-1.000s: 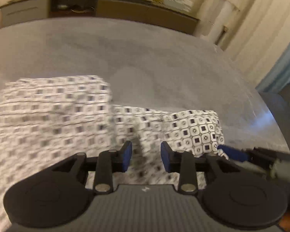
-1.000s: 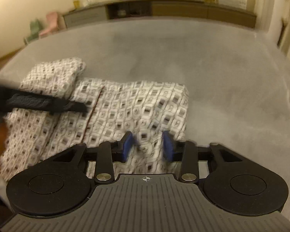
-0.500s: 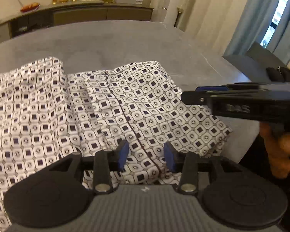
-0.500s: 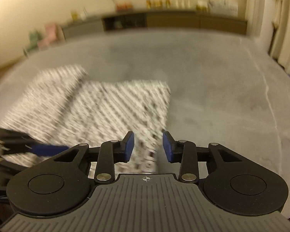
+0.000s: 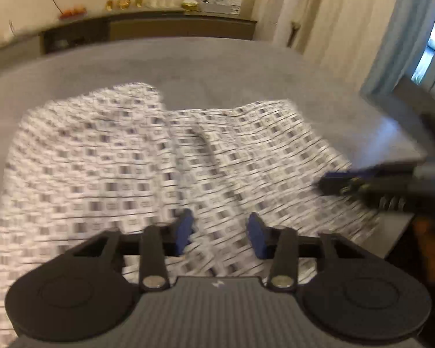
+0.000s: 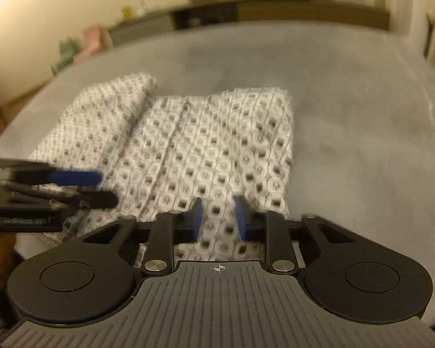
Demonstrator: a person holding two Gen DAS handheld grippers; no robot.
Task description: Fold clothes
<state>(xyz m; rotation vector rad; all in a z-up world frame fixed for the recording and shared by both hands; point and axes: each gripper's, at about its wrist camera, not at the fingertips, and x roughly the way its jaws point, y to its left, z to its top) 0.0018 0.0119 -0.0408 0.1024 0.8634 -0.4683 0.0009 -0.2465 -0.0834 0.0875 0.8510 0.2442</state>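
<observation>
A white garment with a dark square print (image 5: 116, 159) lies spread on the grey surface (image 5: 217, 66), one part folded over at the far left (image 6: 116, 101). My left gripper (image 5: 219, 232) hovers low over the garment's near part. Its jaws are closing, still apart, with cloth under the gap and no pad pressing. Seen from the right wrist, the left gripper (image 6: 98, 188) reaches in from the left edge. My right gripper (image 6: 219, 217) sits at the garment's near right corner, its blurred pads drawn in on a strip of cloth. The right gripper (image 5: 330, 179) also shows at the cloth's right edge.
The grey surface (image 6: 362, 145) stretches far beyond the garment. A dark sideboard (image 5: 159, 29) with bottles and boxes runs along the back wall. Curtains (image 5: 333, 29) hang at the right. A hand (image 5: 432, 240) holds the right gripper's handle.
Both grippers have come lower and nearer over the garment's near edge. The right jaws have narrowed onto the cloth. The left jaws widened a little, then came in again.
</observation>
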